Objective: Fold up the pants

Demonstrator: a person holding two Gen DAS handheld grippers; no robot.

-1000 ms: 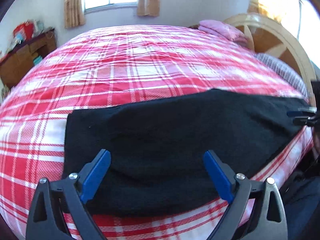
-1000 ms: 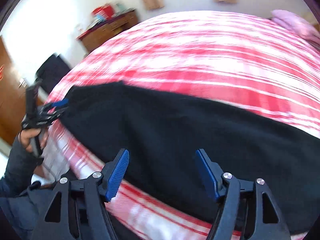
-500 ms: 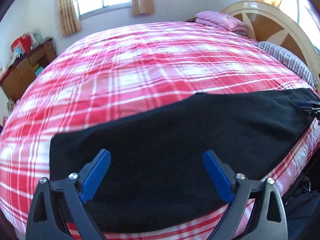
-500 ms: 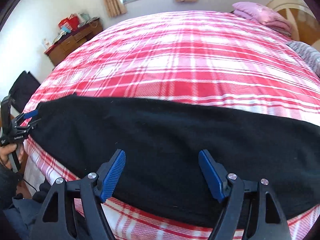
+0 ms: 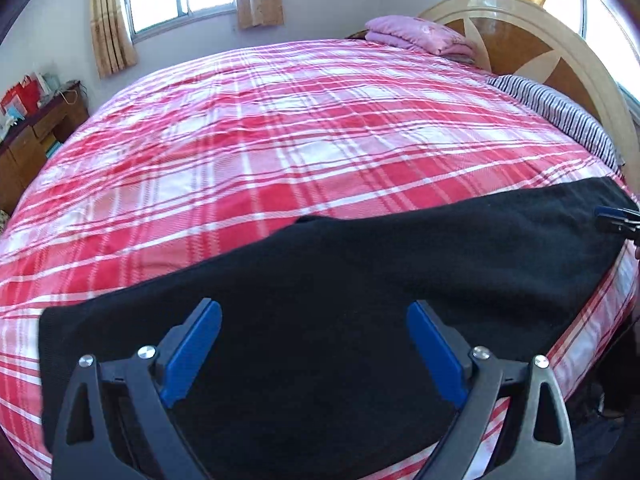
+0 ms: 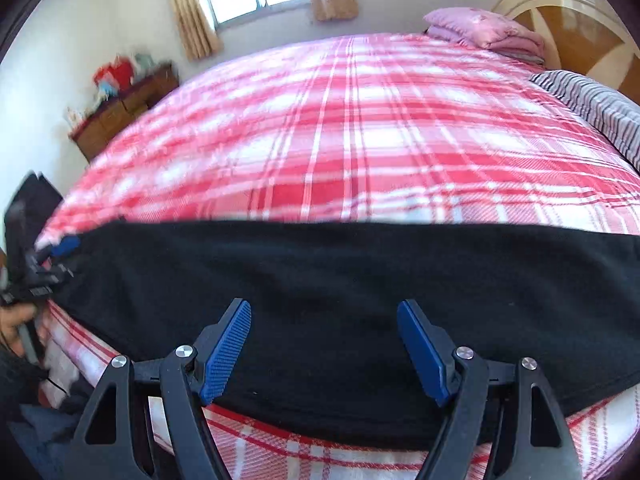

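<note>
the black fleece pants (image 5: 360, 280) lie flat along the 6 o'clock edge of the red plaid bed cover (image 5: 280, 140). left gripper (image 5: 314, 344) and right gripper (image 6: 324, 344) gape wide, holding nothing. a shallow pinch could snag the cover too.

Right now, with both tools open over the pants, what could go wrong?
1. The black pants lie along the near edge of the plaid bed cover; a careless pull might slide them off.
2. Dark fabric hides seams, so the left tool or right tool may pinch one layer only.
</note>
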